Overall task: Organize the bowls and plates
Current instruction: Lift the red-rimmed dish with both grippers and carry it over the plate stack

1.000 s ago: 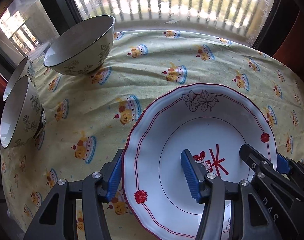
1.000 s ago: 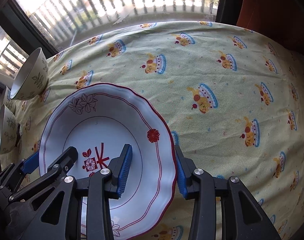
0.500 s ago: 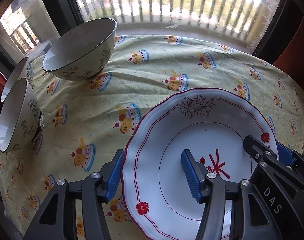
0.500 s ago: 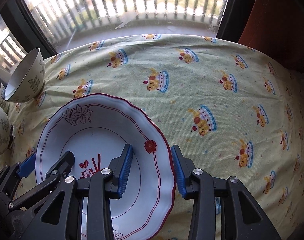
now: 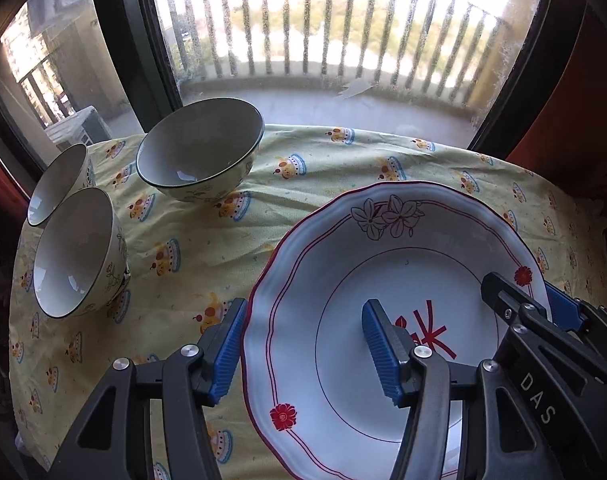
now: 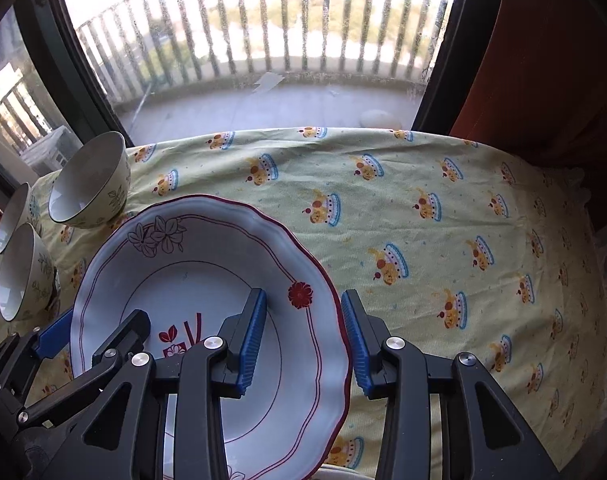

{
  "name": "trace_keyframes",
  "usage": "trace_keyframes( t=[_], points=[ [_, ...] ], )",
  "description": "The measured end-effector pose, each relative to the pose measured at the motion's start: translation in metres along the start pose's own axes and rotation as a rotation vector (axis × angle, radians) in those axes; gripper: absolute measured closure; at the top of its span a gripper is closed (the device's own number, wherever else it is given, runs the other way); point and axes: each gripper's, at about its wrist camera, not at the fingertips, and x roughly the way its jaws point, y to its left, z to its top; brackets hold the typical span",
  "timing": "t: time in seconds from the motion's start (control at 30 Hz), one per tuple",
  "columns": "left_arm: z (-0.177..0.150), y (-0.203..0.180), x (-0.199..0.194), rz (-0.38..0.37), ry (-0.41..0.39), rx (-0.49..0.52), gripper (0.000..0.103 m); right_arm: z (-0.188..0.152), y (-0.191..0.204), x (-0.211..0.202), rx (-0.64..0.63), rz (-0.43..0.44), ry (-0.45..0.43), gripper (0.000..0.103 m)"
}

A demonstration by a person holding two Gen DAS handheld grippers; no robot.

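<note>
A white plate [image 5: 387,276] with a red scalloped rim and flower prints is held up over the table, also in the right wrist view [image 6: 207,268]. My left gripper [image 5: 303,344] straddles its left rim and is shut on it. My right gripper [image 6: 303,336] straddles its right rim and is shut on it. Three floral bowls stand at the table's left: a large one [image 5: 199,148] at the back and two smaller ones [image 5: 77,252] [image 5: 57,184] near the left edge.
The round table has a yellow cloth [image 6: 423,220] with cake prints. A window with a balcony railing [image 5: 323,40] is behind it. A red curtain [image 6: 543,60] hangs at the right.
Both grippers have risen and tilted back with the plate, so the window and the bowls now sit lower in view. The bowls have not moved.
</note>
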Motion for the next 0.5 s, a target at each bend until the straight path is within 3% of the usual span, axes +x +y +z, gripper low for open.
trace_keyframes(
  t=[0.5],
  points=[
    [-0.047, 0.026, -0.045, -0.120, -0.024, 0.129, 0.044, -0.075, 0.024, -0.067, 0.140, -0.104, -0.022, 0.059]
  ],
)
